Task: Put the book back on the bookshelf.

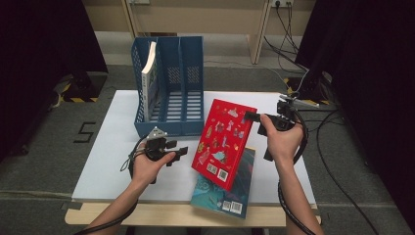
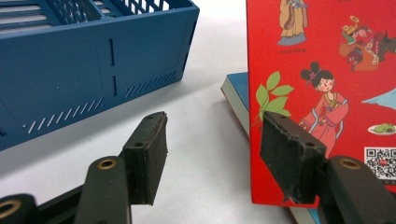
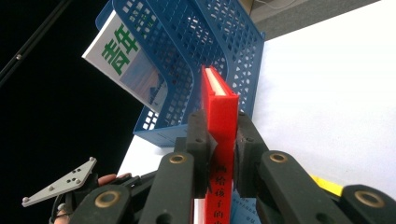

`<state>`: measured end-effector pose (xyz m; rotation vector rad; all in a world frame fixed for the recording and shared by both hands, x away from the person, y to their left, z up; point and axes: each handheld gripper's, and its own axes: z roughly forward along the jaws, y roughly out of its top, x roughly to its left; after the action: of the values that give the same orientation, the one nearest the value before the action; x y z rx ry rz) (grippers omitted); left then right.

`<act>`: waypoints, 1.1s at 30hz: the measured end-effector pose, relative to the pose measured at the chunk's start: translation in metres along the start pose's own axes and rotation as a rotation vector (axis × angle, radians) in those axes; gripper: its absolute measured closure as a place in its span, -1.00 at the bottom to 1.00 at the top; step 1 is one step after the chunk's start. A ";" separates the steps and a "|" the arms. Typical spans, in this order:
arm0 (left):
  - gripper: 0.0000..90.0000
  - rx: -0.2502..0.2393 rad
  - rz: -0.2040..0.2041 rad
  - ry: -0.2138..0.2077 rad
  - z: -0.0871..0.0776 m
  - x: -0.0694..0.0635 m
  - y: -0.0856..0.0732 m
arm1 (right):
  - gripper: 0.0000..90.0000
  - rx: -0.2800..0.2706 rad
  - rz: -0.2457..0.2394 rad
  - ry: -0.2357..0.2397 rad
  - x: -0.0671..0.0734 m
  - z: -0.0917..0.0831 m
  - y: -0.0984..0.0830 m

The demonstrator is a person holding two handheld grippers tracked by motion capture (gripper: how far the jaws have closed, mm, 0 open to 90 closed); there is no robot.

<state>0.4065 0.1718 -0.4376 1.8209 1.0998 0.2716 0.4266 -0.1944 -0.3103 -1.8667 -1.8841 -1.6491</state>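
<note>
A red picture book (image 1: 222, 137) stands tilted up off the white table, its lower corner resting on a teal book (image 1: 230, 191). My right gripper (image 1: 254, 117) is shut on the red book's upper right edge; in the right gripper view the pads (image 3: 198, 140) squeeze the red spine (image 3: 219, 112). My left gripper (image 1: 178, 152) hovers open just left of the red book. In the left gripper view its jaws (image 2: 217, 158) stand apart over bare table, the right pad (image 2: 289, 163) in front of the red cover (image 2: 322, 70), touching or not I cannot tell.
A blue three-slot file rack (image 1: 169, 83) stands at the table's back, with a white-and-green book (image 1: 149, 81) upright in its left slot. The teal book (image 2: 236, 100) lies flat by the front edge. Cables run over the floor at the right.
</note>
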 end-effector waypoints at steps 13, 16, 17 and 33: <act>-0.09 -0.006 0.008 -0.001 -0.001 -0.002 0.003 | 0.79 -0.040 -0.023 -0.022 0.001 -0.002 0.006; -0.09 -0.011 0.008 -0.001 -0.001 -0.002 0.005 | 0.79 -0.051 -0.022 -0.028 0.002 -0.002 0.007; -0.09 -0.013 0.009 -0.002 -0.001 -0.002 0.005 | 0.79 -0.058 -0.031 -0.030 0.001 -0.002 0.007; -0.10 -0.025 0.031 -0.009 0.000 -0.008 0.013 | 0.79 -0.120 -0.062 -0.069 0.007 0.000 0.012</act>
<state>0.4093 0.1637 -0.4254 1.8164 1.0584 0.2942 0.4337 -0.1926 -0.2981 -1.9526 -1.9283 -1.7762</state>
